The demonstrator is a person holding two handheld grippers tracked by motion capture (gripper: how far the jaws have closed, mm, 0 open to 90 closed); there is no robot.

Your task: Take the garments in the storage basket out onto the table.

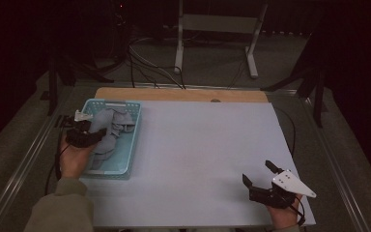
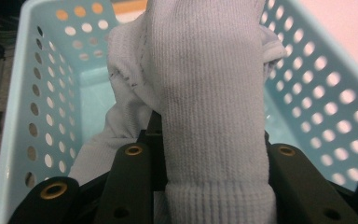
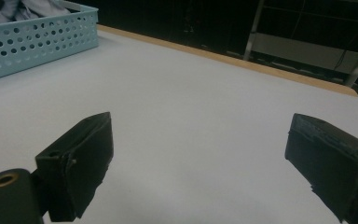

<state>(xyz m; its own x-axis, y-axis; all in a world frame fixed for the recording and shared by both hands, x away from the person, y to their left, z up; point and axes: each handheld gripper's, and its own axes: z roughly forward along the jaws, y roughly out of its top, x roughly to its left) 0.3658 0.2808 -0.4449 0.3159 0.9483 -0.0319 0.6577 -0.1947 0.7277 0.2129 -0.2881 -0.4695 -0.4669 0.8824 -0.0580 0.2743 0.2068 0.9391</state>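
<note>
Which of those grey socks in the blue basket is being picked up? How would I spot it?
Look to the table's left side, where the light blue basket holds a heap of grey socks. At its near left, the left gripper is shut on one sock. It is the ribbed sock draped over that gripper, while the others lie loose in the heap.

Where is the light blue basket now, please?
In the high view, the light blue basket sits at the table's left edge, holding grey socks, with the left tool over it.
</note>
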